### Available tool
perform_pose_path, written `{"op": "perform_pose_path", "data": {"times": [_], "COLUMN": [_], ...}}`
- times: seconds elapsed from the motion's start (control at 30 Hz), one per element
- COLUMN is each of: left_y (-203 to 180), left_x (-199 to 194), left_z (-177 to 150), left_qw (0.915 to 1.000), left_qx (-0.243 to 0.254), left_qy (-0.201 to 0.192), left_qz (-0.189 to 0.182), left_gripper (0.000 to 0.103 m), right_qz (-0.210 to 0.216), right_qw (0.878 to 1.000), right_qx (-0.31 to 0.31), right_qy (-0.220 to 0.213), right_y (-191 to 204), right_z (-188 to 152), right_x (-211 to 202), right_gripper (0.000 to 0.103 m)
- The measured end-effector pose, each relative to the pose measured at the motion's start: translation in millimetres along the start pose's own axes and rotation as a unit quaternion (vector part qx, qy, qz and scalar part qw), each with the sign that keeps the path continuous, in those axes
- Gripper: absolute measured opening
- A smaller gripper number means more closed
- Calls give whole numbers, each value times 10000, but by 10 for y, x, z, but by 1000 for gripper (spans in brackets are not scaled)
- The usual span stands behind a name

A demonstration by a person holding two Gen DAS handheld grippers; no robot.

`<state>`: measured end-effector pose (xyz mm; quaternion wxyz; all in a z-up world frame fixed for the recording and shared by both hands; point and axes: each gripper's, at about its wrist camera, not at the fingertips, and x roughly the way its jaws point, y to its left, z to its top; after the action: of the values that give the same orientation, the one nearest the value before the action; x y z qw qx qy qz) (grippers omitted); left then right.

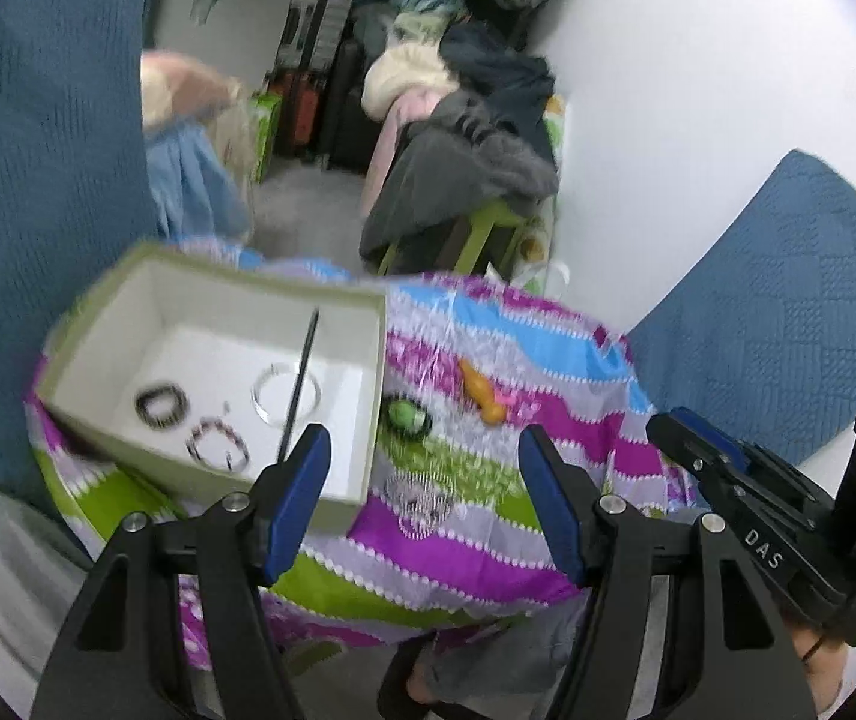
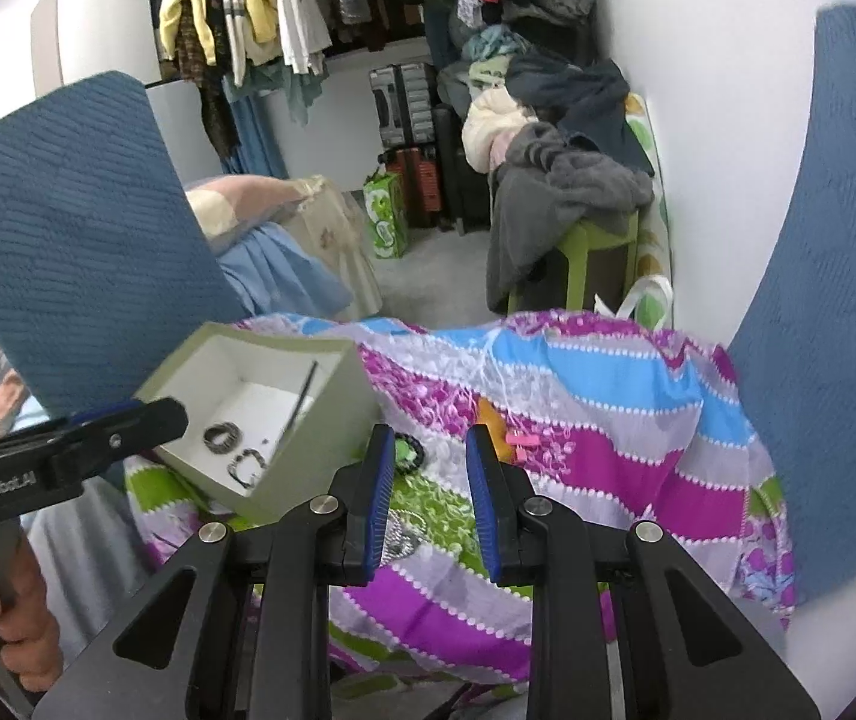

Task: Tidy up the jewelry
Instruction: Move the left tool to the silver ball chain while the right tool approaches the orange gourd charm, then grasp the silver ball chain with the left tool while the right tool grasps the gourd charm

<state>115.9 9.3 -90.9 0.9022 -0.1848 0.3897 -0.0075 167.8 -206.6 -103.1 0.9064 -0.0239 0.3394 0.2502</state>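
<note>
Cluttered bedroom with clothes hanging along the back wall, suitcases below them, and a green stool (image 2: 599, 252) piled with dark garments (image 2: 560, 180). Blue chair backs (image 2: 74, 210) stand at both sides.

Up front, a round table is draped in a striped cloth (image 1: 464, 516) of purple, blue, green and lilac. An open box (image 1: 362, 372), olive outside and white inside, sits at the cloth's left edge. Inside it lie a dark beaded bracelet (image 1: 161, 405), a second beaded bracelet (image 1: 218, 443) near the front wall, a clear bangle (image 1: 284, 393), and a thin black stick (image 1: 301, 384) leaning on the far wall.

Just right of the box, on the cloth, rests a green stone ring (image 1: 405, 414) with a dark rim. Farther right lie an orange piece (image 1: 482, 393) and a small pink clip (image 2: 521, 441). A silver chain (image 1: 422, 495) lies on the cloth toward the near edge.

Left gripper (image 1: 425, 456) hovers over the box's near right corner and the chain, its jaws spread wide and holding nothing. Right gripper (image 2: 431, 453) hovers above the ring and chain, its jaws set narrow and also holding nothing.
</note>
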Motion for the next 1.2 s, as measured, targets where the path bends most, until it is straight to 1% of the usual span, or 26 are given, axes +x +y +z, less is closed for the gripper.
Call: {"op": "perform_pose_path", "data": {"times": [0.07,0.13,0.2,0.33,0.4,0.43,0.53,0.6,0.67,0.73,0.8,0.83,0.9,0.97,1.07,1.13,1.2], "left_y": [2,2,-7,-20,-9,2,18,30,-4,-8,-31,-58,-93,-152,-196,-189,-220], "left_x": [115,246,363,664,793,867,1088,1216,1324,1409,1482,1524,1578,1650,1747,1796,1802], "left_z": [-89,-206,-295,-459,-518,-549,-616,-648,-657,-661,-661,-656,-643,-624,-624,-619,-616], "left_qw": [9999,9996,9992,9965,9945,9933,9901,9881,9873,9864,9859,9849,9844,9837,9835,9833,9836], "left_qx": [-4,-47,-49,-144,-237,-289,-320,-396,-334,-347,-297,-245,-225,-74,46,99,225], "left_qy": [130,255,367,811,1010,1109,1343,1463,1510,1572,1607,1651,1666,1674,1677,1671,1639], "left_qz": [68,96,150,114,118,141,242,257,349,321,358,455,511,653,674,707,716], "left_gripper": [65,65,65,61,56,55,52,48,48,48,48,48,48,48,47,44,44], "right_qz": [29,143,136,261,333,333,365,418,466,537,481,485,615,733,850,816,796], "right_qw": [9998,9995,9992,9980,9973,9970,9954,9953,9950,9940,9939,9937,9925,9913,9901,9898,9892], "right_qx": [79,154,196,242,249,233,239,223,224,257,158,100,83,81,-23,-101,-142], "right_qy": [168,227,327,524,611,653,849,850,858,920,977,1003,1054,1093,1112,1161,1226], "right_y": [-84,-148,-214,-333,-382,-429,-553,-612,-689,-769,-792,-801,-819,-827,-792,-777,-773], "right_z": [-92,-174,-245,-330,-346,-363,-356,-323,-288,-257,-236,-227,-206,-189,-163,-150,-157], "right_x": [158,281,414,675,791,870,1076,1168,1280,1424,1526,1578,1675,1749,1836,1907,1957], "right_gripper": [23,23,23,24,27,28,29,29,30,31,33,33,33,33,33,33,33]}}
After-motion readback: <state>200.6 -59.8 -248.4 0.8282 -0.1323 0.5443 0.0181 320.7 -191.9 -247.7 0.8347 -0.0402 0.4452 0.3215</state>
